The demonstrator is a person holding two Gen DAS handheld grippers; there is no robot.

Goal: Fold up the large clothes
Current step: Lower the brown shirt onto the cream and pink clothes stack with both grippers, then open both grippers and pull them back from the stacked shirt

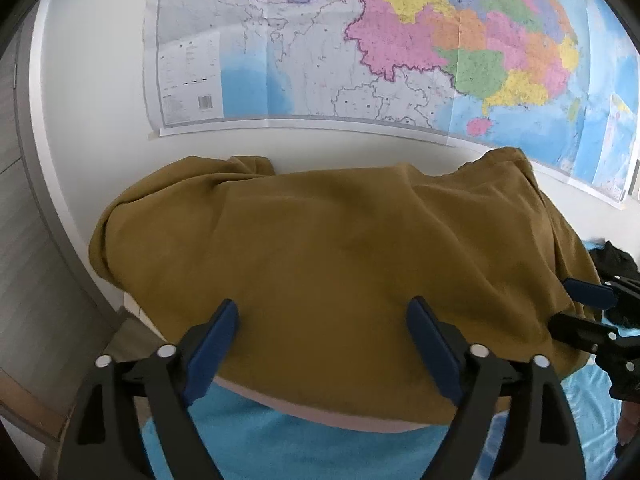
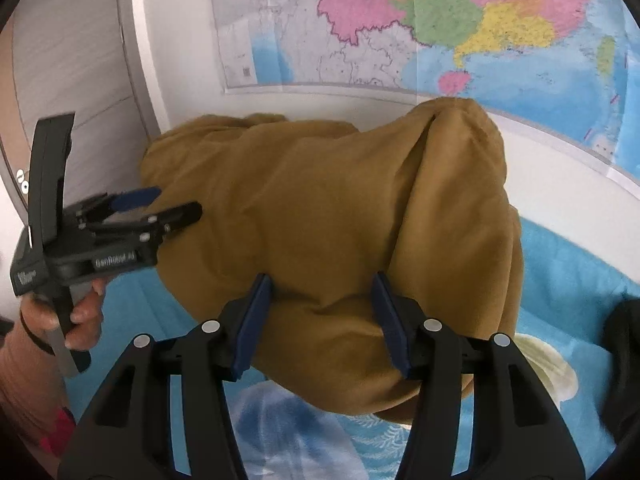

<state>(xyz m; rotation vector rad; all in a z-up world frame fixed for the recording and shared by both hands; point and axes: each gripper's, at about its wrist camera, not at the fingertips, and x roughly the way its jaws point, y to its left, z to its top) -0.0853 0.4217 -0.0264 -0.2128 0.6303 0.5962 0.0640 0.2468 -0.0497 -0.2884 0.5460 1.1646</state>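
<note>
**Both grippers spread over the mustard garment**

Left wrist view: the left gripper has its jaws spread wide, and its blue pads grip nothing. The mustard-brown garment lies bunched directly ahead of and beneath the fingertips, its near edge running between the two fingers. The garment rests on a blue bedsheet, its far side against a white wall that carries a map. At the right edge the right gripper is at the garment's right end; its jaw state cannot be judged from this view.

Right wrist view: the right gripper has its jaws partly apart, with a raised fold of the garment lying between the pads; whether the pads press on it cannot be told. The left gripper, held by a hand, points at the garment's left end, fingers parted.
</note>
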